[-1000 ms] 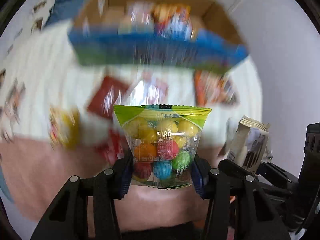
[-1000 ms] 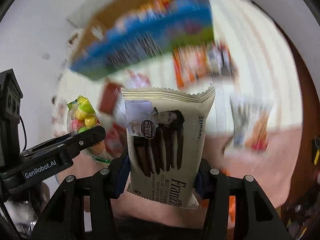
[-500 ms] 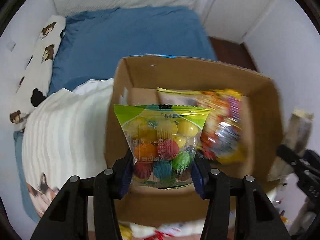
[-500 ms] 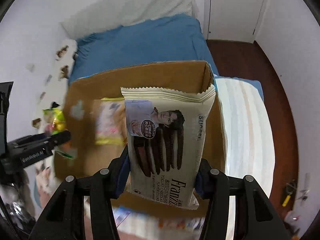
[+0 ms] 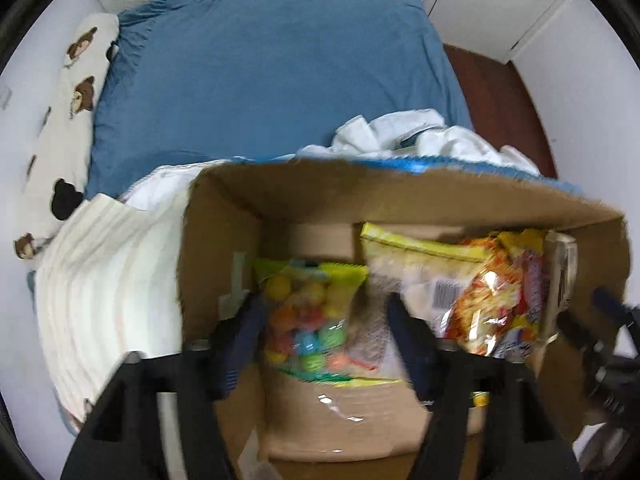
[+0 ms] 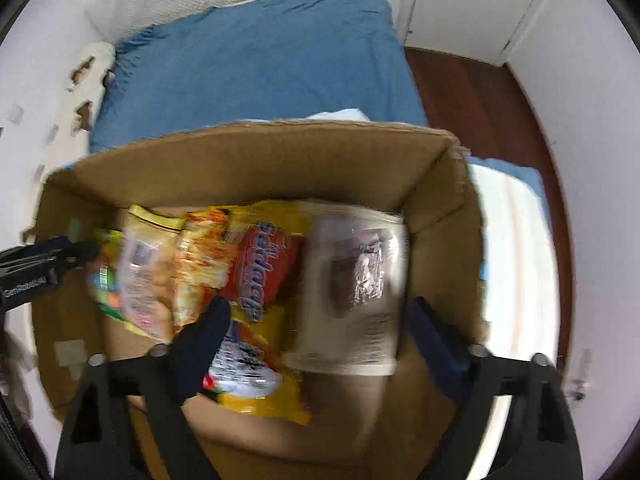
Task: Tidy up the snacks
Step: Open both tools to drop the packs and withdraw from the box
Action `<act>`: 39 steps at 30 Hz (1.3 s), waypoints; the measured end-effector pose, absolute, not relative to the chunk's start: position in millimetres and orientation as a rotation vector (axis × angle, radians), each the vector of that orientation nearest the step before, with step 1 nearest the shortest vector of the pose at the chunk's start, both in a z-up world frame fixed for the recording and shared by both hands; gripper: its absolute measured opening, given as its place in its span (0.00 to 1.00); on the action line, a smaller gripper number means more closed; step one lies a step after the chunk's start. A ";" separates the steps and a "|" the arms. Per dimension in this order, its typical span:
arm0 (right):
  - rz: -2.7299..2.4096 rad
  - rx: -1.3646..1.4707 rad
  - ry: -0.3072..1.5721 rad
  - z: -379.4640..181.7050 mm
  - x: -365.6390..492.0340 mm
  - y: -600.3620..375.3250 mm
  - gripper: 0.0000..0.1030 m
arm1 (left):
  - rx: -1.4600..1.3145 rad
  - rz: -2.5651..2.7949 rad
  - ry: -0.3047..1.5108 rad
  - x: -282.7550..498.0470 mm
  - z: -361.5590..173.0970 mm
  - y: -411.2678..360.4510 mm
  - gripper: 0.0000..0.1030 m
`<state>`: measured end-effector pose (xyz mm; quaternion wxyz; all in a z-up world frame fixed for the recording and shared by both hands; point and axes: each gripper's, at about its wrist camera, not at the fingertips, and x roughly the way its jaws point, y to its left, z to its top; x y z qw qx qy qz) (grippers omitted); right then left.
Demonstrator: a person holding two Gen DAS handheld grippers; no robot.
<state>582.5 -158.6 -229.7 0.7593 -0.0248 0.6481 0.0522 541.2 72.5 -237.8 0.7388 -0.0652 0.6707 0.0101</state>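
Blue bedding (image 5: 264,64) fills the background, with a bear-print pillow (image 5: 68,128) at 9 o'clock and dark wood floor (image 6: 480,92) at 2 o'clock. On the bed stands an open cardboard box (image 5: 224,232), and both tongs point straight down into it.

Left tongs (image 5: 324,320) are opening; the candy bag (image 5: 308,320) of coloured balls lies between the spread fingers, which stand clear of its sides, down in the box's 9 o'clock end. Right tongs (image 6: 320,324) are also opening, jaws wide; the beige biscuit pack (image 6: 352,288) lies between them at the box's 3 o'clock end, not touched by either finger as far as the blur shows. Between those two snacks lie a yellow-and-orange pack (image 6: 256,280) and a clear pack with a yellow top (image 6: 144,264). In the right view the left tongs enter at 9 o'clock; in the left view the right tongs show at 4 o'clock.
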 end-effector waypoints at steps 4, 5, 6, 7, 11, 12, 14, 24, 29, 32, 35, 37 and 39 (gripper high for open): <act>0.107 -0.058 1.410 -230.1 586.5 -156.1 0.93 | -0.170 0.002 1.460 538.0 -223.3 67.6 0.87; 0.105 -0.058 1.412 -229.7 587.0 -156.0 0.93 | -0.165 -0.003 1.455 536.9 -222.0 66.5 0.87; 0.107 -0.055 1.413 -231.9 589.4 -155.4 0.93 | -0.165 -0.008 1.454 535.8 -220.8 64.8 0.87; 0.108 -0.046 1.412 -227.4 582.2 -157.3 0.94 | -0.167 -0.011 1.453 533.5 -219.1 63.7 0.87; 0.116 -0.010 1.398 -219.3 570.5 -159.6 0.96 | -0.178 -0.041 1.435 519.0 -208.7 57.6 0.88; 0.118 -0.005 1.392 -222.0 567.1 -161.3 0.96 | -0.176 -0.043 1.425 515.7 -205.9 56.3 0.88; 0.123 0.002 1.378 -216.3 557.5 -159.5 0.96 | -0.169 -0.044 1.386 504.8 -196.5 53.5 0.87; 0.141 0.024 1.271 -182.1 485.7 -148.9 0.96 | -0.154 -0.018 1.206 430.2 -146.3 50.0 0.87; 0.144 -0.022 1.196 -158.3 445.4 -145.4 0.96 | -0.147 -0.020 1.148 390.1 -125.8 46.8 0.87; 0.154 -0.017 1.169 -144.9 423.7 -145.2 0.96 | -0.133 -0.020 1.117 366.0 -114.7 43.6 0.87; 0.165 -0.009 1.139 -128.8 400.1 -145.1 0.96 | -0.118 -0.025 1.090 345.4 -103.6 39.3 0.87; 0.170 -0.003 1.123 -120.1 387.0 -145.3 0.96 | -0.119 -0.026 1.074 333.4 -96.2 37.6 0.87; 0.176 0.026 1.109 -111.1 370.2 -148.6 0.95 | -0.122 -0.029 1.055 321.2 -88.4 37.1 0.87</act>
